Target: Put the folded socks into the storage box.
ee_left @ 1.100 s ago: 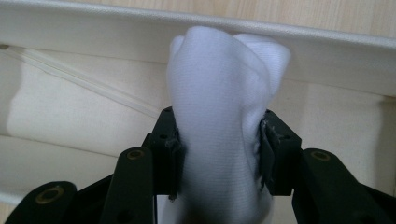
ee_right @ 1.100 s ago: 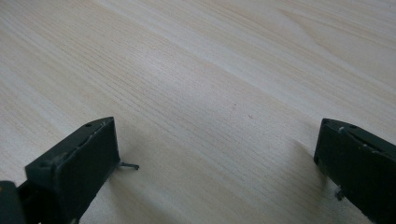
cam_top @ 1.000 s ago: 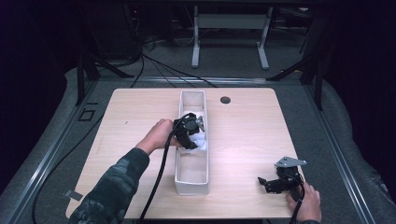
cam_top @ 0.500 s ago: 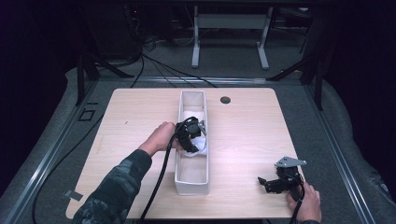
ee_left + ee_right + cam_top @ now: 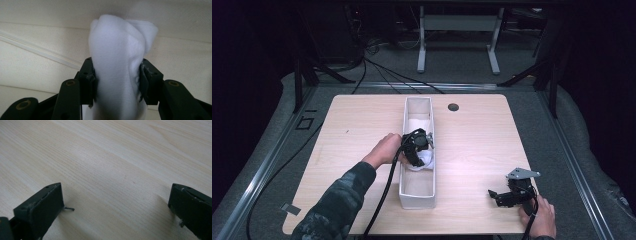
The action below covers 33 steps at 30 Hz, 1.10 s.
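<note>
Fingers of the left gripper (image 5: 116, 82) — clamped on a white cloth bundle (image 5: 120, 65), which bulges up between them against the cream inner wall of the fabric bin (image 5: 417, 196). Fingers of the right gripper (image 5: 116, 205) — wide apart, nothing between them, low over bare wood well off the bin's right side, at the near right corner of the table (image 5: 352, 130). Cloth bundle: inside the bin at about mid-length, already in the left gripper's hold, so the left hand (image 5: 384, 149) is the nearer one. Bin: long axis running near to far; a second pale bundle (image 5: 418, 123) lies farther along it. Beyond the bin's far end, slightly right, a dark round grommet (image 5: 453, 107). Room: dark, grey floor, cables, a metal stand behind.
</note>
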{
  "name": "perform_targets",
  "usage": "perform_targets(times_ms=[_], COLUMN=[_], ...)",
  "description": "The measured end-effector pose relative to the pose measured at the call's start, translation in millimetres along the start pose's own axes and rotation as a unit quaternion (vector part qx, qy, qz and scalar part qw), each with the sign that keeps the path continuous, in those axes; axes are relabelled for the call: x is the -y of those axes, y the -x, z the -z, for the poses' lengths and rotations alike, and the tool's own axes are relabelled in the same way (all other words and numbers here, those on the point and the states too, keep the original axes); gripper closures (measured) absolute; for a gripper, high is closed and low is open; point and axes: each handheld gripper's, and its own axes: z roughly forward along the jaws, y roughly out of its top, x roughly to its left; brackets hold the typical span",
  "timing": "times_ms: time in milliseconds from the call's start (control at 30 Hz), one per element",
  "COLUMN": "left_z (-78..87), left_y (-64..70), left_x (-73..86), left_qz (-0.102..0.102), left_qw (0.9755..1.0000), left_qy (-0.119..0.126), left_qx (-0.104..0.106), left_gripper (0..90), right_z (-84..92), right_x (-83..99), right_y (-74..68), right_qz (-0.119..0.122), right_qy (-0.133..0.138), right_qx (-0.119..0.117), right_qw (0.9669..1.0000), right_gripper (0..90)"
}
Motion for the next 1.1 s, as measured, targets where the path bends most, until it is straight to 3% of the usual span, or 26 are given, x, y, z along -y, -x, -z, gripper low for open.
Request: perform_targets(times_ms=[533, 867, 1100], left_z=[-5.5, 0.1, 14.2], left_y=[-0.3, -1.2, -1.5], left_x=[-3.4, -2.4, -1.2], left_qz=[0.004, 0.015, 0.028], left_qw=[0.9999, 0.9998, 0.9992], left_qy=[-0.01, -0.004, 0.011], left_qx=[0.007, -0.01, -0.024], left_gripper=[48.8, 30.1, 19.5], right_z=[0.0, 0.0, 0.1], right_x=[0.0, 0.0, 0.0], right_y=[0.0, 0.0, 0.0], right_qz=[0.0, 0.0, 0.0], right_qy=[0.0, 0.0, 0.0], right_qx=[0.0, 0.0, 0.0], right_qw=[1.0, 1.0, 1.0], right_gripper=[0.0, 0.0, 0.0])
